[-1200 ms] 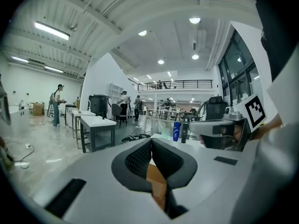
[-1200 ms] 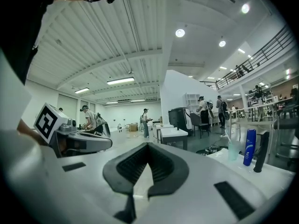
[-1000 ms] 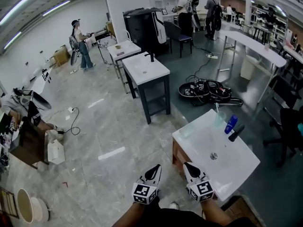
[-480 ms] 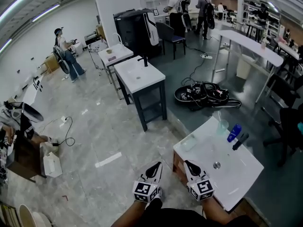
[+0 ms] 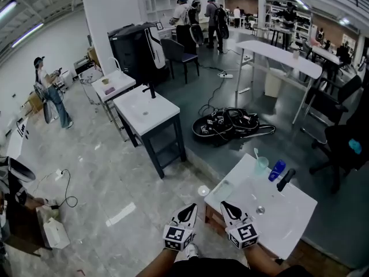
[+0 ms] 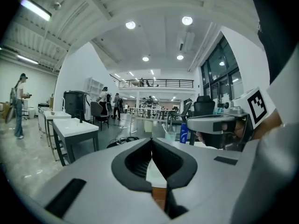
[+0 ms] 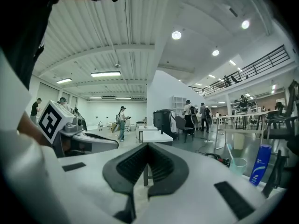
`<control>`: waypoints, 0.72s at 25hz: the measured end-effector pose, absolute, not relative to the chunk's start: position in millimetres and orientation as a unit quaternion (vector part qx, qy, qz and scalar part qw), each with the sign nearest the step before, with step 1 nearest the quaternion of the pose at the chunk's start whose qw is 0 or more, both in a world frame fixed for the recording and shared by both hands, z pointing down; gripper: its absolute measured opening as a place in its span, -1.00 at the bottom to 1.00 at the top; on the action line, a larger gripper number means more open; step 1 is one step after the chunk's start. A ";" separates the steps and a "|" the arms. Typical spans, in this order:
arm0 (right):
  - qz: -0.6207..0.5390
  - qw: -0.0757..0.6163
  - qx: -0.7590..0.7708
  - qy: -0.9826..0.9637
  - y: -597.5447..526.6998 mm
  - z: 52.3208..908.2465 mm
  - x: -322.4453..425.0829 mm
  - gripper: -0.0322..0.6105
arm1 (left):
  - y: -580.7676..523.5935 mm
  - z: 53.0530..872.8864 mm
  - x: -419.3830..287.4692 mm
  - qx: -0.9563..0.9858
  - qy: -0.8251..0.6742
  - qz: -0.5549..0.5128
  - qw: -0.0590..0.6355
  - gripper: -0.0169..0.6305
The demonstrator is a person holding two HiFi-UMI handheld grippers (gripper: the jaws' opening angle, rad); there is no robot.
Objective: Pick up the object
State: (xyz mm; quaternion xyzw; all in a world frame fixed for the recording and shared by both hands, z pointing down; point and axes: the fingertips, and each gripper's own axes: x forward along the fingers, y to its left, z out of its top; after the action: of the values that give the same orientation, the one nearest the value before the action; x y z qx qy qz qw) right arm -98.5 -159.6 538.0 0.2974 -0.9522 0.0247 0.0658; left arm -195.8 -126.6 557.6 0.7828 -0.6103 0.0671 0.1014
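Note:
A white sink counter (image 5: pixel 288 224) stands at the lower right of the head view. At its far edge are a clear cup with a toothbrush (image 5: pixel 262 164), a blue bottle (image 5: pixel 277 170) and a black faucet (image 5: pixel 285 179). My left gripper (image 5: pixel 189 208) hangs over the floor just left of the counter, shut and empty. My right gripper (image 5: pixel 226 206) is over the counter's near left corner, also shut and empty. The left gripper view shows its gripper (image 6: pixel 151 141) with the blue bottle (image 6: pixel 184 133) far ahead. The right gripper view shows its gripper (image 7: pixel 147 146), the cup (image 7: pixel 238 164) and the bottle (image 7: pixel 259 164).
A second white sink on a dark stand (image 5: pixel 144 111) is ahead on the left. A pile of black gear and cables (image 5: pixel 228 123) lies on the dark floor behind the counter. Several people stand far off. A black chair (image 5: pixel 340 140) is to the right.
The whole view has swung: the far sinks and cable pile slid left and the near sink counter came slightly closer. Both grippers travelled with it, staying shut and empty.

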 end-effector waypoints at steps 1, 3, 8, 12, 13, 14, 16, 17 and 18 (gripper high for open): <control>0.024 0.065 0.305 -0.950 -162.9 537.0 -100.0 -0.85 | -131.6 559.0 -197.3 0.788 -0.603 0.068 0.102 -0.88; 0.025 0.062 0.321 -0.945 -169.1 536.4 -101.9 -0.85 | -140.6 561.5 -198.9 0.799 -0.588 0.070 0.105 -0.88; 0.037 0.060 0.366 -0.928 -177.5 540.4 -94.5 -0.85 | -158.9 566.4 -193.5 0.827 -0.548 0.070 0.107 -0.88; 0.036 0.067 0.401 -0.913 -182.3 544.2 -79.9 -0.85 | -171.7 568.8 -185.4 0.843 -0.522 0.071 0.106 -0.88; 0.037 0.068 0.408 -0.910 -182.9 545.8 -74.9 -0.85 | -174.1 569.5 -182.0 0.847 -0.516 0.072 0.107 -0.88; 0.040 0.070 0.417 -0.905 -183.4 547.5 -69.2 -0.85 | -176.3 570.6 -177.9 0.850 -0.510 0.074 0.108 -0.88; 0.045 0.073 0.435 -0.896 -185.1 549.6 -57.3 -0.84 | -180.5 573.6 -168.2 0.858 -0.495 0.080 0.111 -0.88; 0.047 0.073 0.443 -0.892 -186.5 549.8 -52.1 -0.85 | -182.5 575.3 -163.3 0.863 -0.486 0.082 0.113 -0.88; 0.049 0.074 0.451 -0.888 -188.3 549.7 -47.7 -0.84 | -184.7 576.7 -158.7 0.867 -0.477 0.085 0.114 -0.88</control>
State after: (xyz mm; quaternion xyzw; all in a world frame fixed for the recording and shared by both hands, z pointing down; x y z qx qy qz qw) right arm -47.7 -188.3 549.7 0.4509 -0.8881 0.0490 0.0741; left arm -158.7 -184.7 576.7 0.8674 -0.4769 0.0849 0.1137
